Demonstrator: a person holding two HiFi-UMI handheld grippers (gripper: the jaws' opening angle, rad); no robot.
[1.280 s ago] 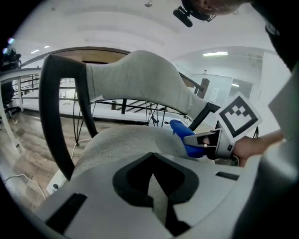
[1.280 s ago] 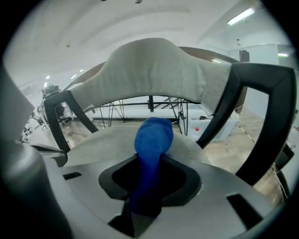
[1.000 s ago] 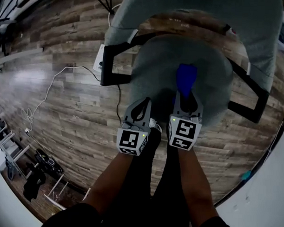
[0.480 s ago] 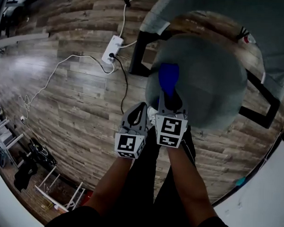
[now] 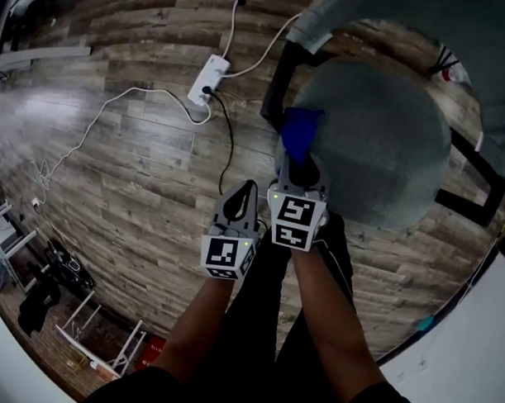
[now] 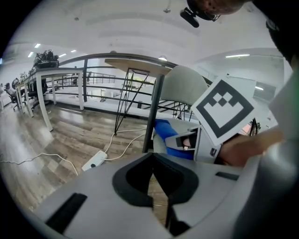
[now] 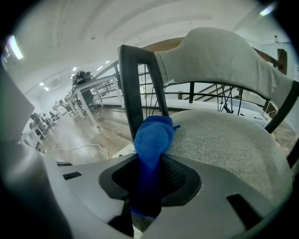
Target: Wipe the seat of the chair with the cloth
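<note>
Swept from the middle of the seat (image 5: 378, 151) to its left edge beside the frame (image 5: 275, 86), with cloth (image 5: 299, 132) clamped in right gripper (image 5: 300, 165) and left gripper (image 5: 243, 194) closed empty off the front edge, probably mid-wipe.

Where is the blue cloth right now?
Head view: the blue cloth is held in the right gripper, at the left edge of the round grey fabric chair seat, beside its black frame.
</note>
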